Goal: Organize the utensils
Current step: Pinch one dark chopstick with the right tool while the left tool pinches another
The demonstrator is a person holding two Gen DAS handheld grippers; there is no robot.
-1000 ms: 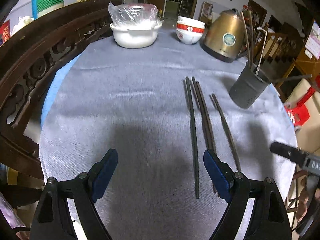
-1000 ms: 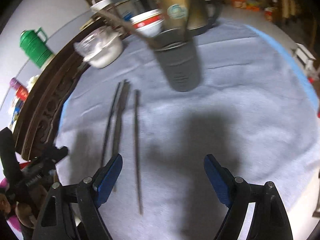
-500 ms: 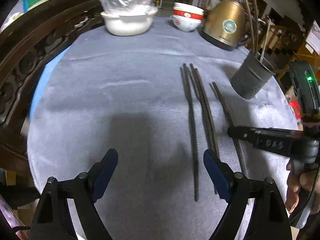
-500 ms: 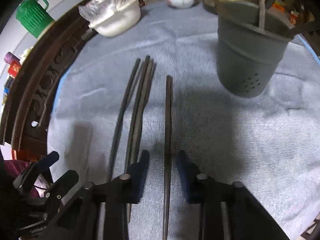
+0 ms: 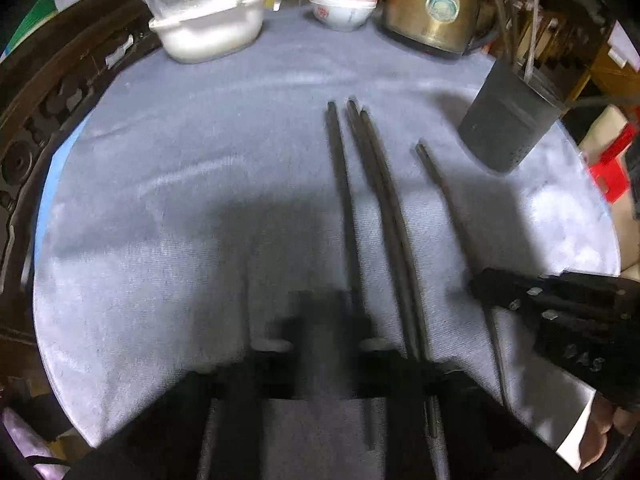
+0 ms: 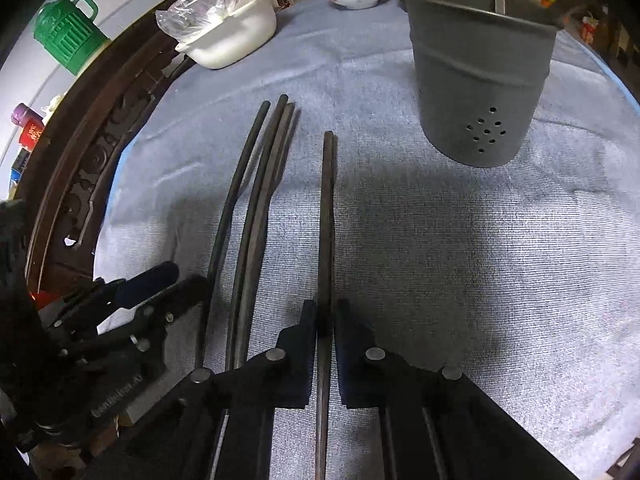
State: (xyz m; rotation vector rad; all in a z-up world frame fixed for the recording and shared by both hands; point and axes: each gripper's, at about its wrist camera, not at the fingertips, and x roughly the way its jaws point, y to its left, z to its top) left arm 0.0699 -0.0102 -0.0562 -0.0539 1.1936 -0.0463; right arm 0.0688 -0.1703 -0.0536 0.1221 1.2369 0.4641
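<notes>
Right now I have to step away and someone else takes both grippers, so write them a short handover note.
Right gripper: jaws closed on the lone chopstick, which lies apart to the right of the others, at its near end.
Left gripper: blurred, jaws narrowed around the leftmost chopstick; grasp unconfirmed.
The other two chopsticks lie side by side on the grey cloth.
Grey holder stands far right and already holds utensils.
Left: get all four chopsticks into the holder.

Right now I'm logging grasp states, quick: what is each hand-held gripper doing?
Left hand-held gripper: too blurred to tell; it sits low over the leftmost chopstick.
Right hand-held gripper: closed on the separate chopstick.
</notes>
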